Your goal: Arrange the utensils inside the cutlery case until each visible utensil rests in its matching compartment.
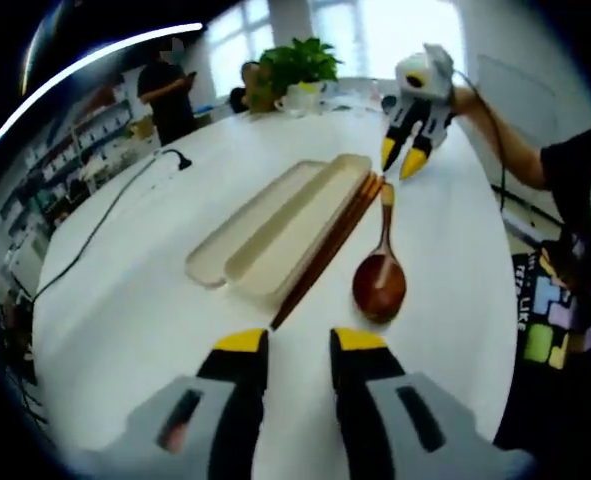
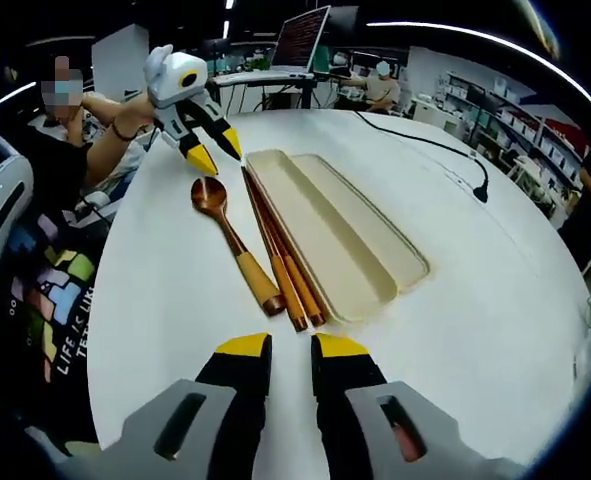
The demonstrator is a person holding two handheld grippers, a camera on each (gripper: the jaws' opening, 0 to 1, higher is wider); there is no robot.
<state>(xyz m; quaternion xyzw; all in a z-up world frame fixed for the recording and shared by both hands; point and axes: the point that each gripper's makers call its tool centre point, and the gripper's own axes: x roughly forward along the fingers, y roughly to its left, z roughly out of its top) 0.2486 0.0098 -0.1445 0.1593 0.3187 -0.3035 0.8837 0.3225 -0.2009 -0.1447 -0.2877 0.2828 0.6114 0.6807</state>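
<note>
Left gripper view, nearest first: left gripper hovers over the white tabletop, fingers spread a little, holding nothing. Just ahead, the near tips of the chopsticks and the wooden spoon, bowl end toward this gripper. Both lie on the tabletop beside the open cream cutlery case; chopsticks run along its edge, the spoon just beyond them. Case compartments look bare. Further off, the right gripper hangs above the far end of the spoon handle, fingers parted, gripping nothing. Beyond: a black cable and a potted plant.

Right gripper view: right gripper with fingers slightly apart, spoon handle and chopstick ends close ahead, case to their right.

Nothing placed yet, by my read. Risks: thin chopsticks are likely to roll or split apart when pinched; lifting one may nudge the light case or the spoon. A long spoon gripped at one end may tip and miss its slot.
</note>
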